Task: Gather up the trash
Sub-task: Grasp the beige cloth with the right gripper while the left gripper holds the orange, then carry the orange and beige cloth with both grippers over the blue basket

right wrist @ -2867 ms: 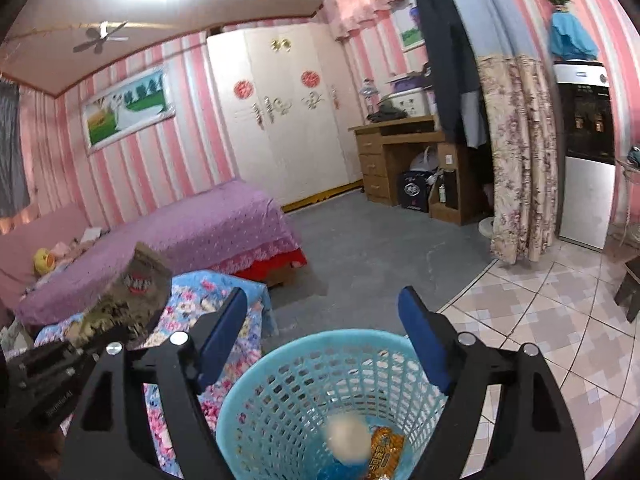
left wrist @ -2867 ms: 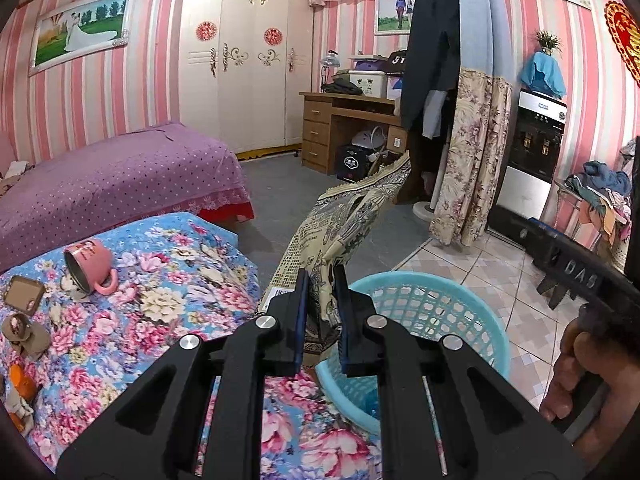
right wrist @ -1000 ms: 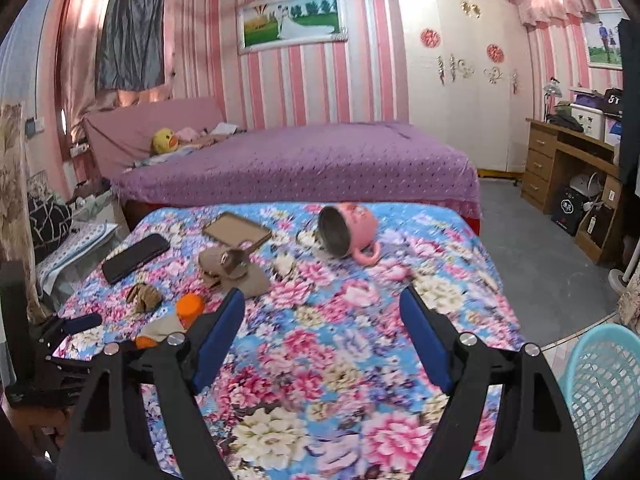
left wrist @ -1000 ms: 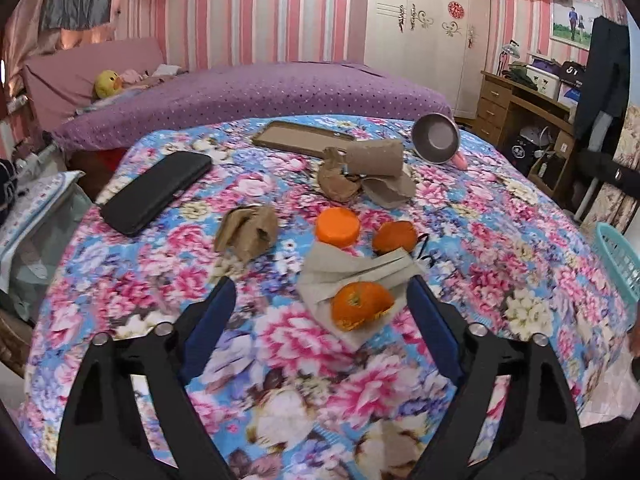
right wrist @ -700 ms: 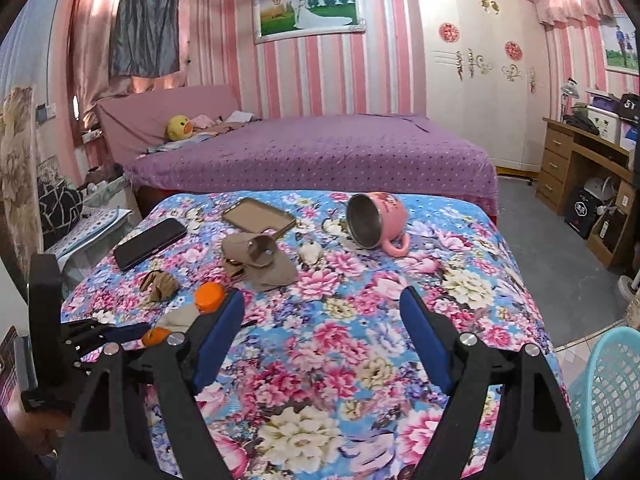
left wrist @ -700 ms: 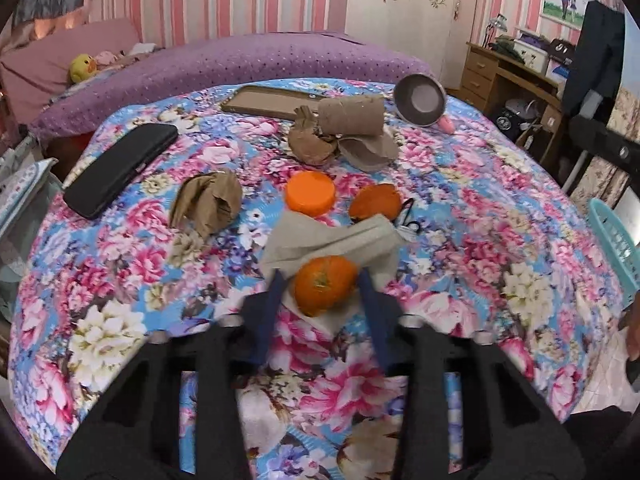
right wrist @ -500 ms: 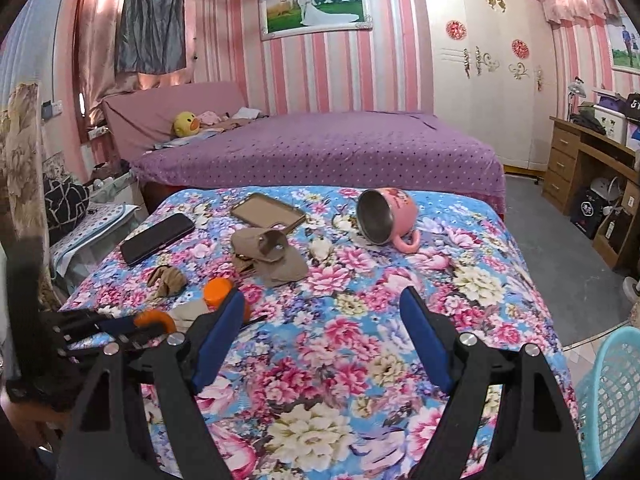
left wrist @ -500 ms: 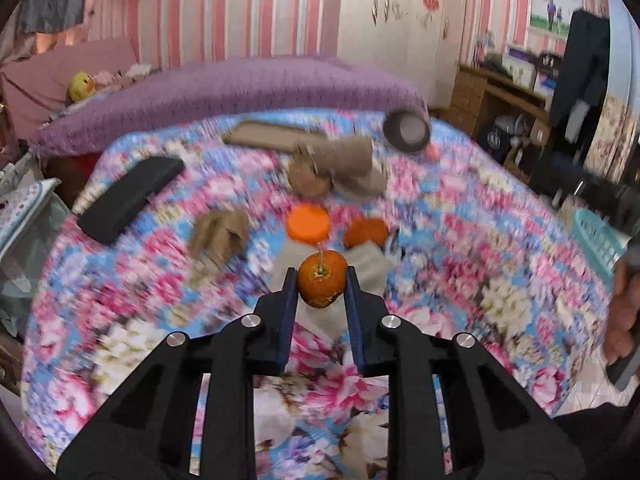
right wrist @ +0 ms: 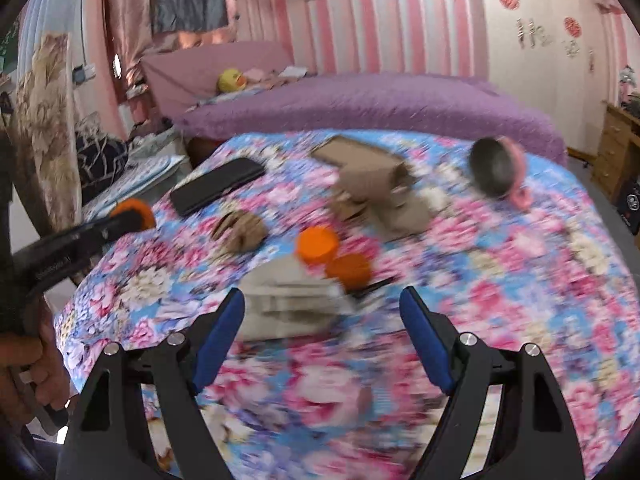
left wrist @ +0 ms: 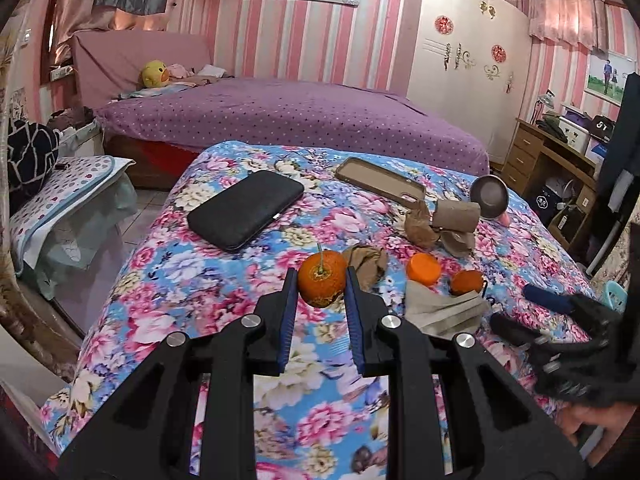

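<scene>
Underneath, floral tablecloth (left wrist: 168,280); left gripper (left wrist: 321,280) clamped on orange (left wrist: 322,278), right gripper (right wrist: 320,312) agape.

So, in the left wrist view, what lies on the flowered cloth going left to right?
Black phone → orange held in the left tool → orange lid → small orange → metal cup on its side.

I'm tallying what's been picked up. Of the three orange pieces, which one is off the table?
The stemmed orange, clamped in the left gripper. The flat-topped orange piece and the rounder one lie by the grey cloth.
</scene>
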A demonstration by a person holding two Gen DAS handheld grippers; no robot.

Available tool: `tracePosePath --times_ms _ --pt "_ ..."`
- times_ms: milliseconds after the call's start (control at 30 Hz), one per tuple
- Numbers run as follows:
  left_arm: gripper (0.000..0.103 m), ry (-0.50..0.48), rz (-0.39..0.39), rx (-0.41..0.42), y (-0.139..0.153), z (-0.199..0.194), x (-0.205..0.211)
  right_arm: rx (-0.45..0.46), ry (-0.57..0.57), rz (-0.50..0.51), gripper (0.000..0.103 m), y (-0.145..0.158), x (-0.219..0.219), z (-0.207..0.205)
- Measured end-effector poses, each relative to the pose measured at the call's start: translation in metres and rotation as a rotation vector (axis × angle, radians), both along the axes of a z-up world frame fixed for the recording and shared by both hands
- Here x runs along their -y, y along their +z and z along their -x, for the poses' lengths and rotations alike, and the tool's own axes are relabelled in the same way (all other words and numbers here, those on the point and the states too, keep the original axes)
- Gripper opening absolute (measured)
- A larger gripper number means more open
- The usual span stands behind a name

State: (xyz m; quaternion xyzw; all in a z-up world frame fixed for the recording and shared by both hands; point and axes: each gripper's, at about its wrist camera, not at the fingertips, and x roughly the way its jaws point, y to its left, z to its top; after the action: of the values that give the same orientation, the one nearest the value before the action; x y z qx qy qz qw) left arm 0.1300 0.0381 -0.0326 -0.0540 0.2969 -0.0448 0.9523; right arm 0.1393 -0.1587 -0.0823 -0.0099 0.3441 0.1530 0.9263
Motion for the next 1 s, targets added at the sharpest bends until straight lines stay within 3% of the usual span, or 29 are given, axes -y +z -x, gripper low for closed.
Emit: tracePosePath --times_ms 233,400,467,500,533,567,767,1000 --pt "0.022 0.012 0.04 -0.011 -0.003 0.002 -0.018 -0.08 -0.026 0.086 0.09 -0.027 -0.03 -0.017" --pt "0.022 0.011 0.046 -0.01 -0.003 0.004 -0.022 -0.154 -0.01 0.104 0.089 -0.037 -0.035 -0.032" --pt "0.022 0.011 0.049 -0.007 -0.002 0.004 -0.023 -0.146 -0.01 0.092 0.069 -0.036 -0.034 -0.03" --pt "0.022 0.01 0.048 -0.004 -0.001 0.004 -0.022 -0.135 -0.003 0.079 0.066 -0.035 -0.033 -0.028" --pt "0.022 0.008 0.047 -0.001 -0.001 0.004 -0.022 -0.129 0.013 0.065 0.056 -0.033 -0.033 -0.027" --pt "0.022 0.005 0.047 0.001 0.0 0.005 -0.021 -0.128 0.035 0.053 0.037 -0.032 -0.033 -0.024" --pt "0.022 -0.01 0.047 0.012 0.003 0.005 -0.011 -0.064 0.124 -0.02 0.031 -0.008 -0.025 -0.001" --pt "0.022 -0.034 0.05 0.029 0.007 0.006 0.01 0.057 0.104 -0.051 0.031 0.031 0.015 0.021"
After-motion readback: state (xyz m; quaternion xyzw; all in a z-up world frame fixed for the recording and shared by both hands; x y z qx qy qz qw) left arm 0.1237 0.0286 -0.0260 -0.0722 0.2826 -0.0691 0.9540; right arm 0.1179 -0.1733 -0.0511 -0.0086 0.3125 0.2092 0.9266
